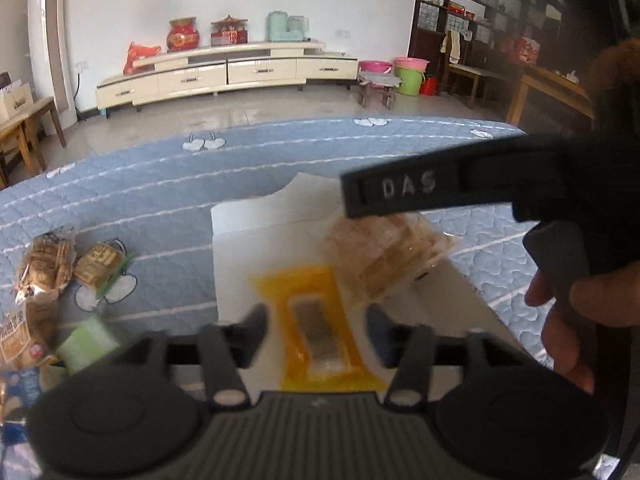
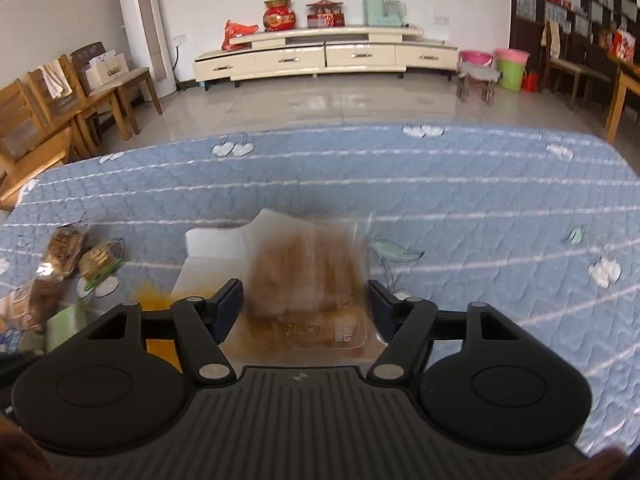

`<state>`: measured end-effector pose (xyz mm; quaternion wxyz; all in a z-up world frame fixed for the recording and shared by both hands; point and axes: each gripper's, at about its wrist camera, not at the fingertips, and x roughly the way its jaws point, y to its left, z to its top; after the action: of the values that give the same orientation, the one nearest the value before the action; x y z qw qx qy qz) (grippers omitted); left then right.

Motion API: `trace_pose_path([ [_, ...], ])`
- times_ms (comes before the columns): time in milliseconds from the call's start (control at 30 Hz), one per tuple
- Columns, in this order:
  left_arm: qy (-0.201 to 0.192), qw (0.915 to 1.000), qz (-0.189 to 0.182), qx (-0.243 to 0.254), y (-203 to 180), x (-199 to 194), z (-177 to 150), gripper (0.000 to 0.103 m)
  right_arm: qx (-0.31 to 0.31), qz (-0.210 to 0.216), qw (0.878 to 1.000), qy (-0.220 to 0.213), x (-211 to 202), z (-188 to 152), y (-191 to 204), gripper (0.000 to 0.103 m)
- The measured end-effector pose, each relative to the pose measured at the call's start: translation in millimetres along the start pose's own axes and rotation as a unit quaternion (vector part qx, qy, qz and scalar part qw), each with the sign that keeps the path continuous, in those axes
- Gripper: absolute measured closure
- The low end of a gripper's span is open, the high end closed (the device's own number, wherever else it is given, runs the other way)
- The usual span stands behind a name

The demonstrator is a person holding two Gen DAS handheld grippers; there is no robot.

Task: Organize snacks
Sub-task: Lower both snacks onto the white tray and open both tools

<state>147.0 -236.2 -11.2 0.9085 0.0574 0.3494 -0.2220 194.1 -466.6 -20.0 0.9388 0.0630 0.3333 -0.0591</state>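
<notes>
A white box [image 1: 256,236] sits on the blue quilted surface. A yellow snack packet [image 1: 320,328] lies in it, blurred, between the open fingers of my left gripper [image 1: 318,334]. A clear bag of brown biscuits [image 1: 384,252] is over the box's right side, blurred by motion. In the right wrist view that bag [image 2: 308,276] is between the open fingers of my right gripper [image 2: 306,308], not clamped; the white box [image 2: 212,244] shows behind it. The right gripper's body [image 1: 440,188] crosses the left wrist view above the bag.
Several wrapped biscuit packs [image 1: 60,264] and a green packet [image 1: 86,344] lie on the quilt left of the box, also in the right wrist view [image 2: 76,256]. The quilt [image 2: 480,208] stretches far and right. A TV cabinet [image 1: 224,72], chairs and buckets stand behind.
</notes>
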Motion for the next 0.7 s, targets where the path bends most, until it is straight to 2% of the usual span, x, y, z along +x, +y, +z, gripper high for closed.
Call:
trace_pose_path([
  [133, 0.005, 0.9999, 0.013, -0.001, -2.0, -11.0, -1.7, 0.041, 0.011, -0.011, 1.0, -0.018, -27.4, -9.5, 4.8, 0.0],
  [267, 0.005, 0.9994, 0.032, -0.011, 0.2, -30.0, -3.3, 0.025, 0.016, -0.021, 0.999, -0.036, -61.7, -22.9, 10.4, 0.0],
  [400, -0.001, 0.9982, 0.059, -0.012, 2.6, -52.2, -8.8, 0.023, 0.012, -0.038, 0.998, -0.05, -103.7, -40.0, 20.3, 0.0],
  [500, -0.004, 0.9971, 0.073, -0.021, 6.6, -70.9, -15.0, 0.018, 0.012, -0.032, 0.998, -0.053, -124.9, -47.0, 22.8, 0.0],
  [700, -0.017, 0.9948, 0.097, -0.027, 17.0, -100.1, -25.4, 0.015, 0.008, -0.037, 0.997, -0.06, -162.4, -69.2, 29.9, 0.0],
])
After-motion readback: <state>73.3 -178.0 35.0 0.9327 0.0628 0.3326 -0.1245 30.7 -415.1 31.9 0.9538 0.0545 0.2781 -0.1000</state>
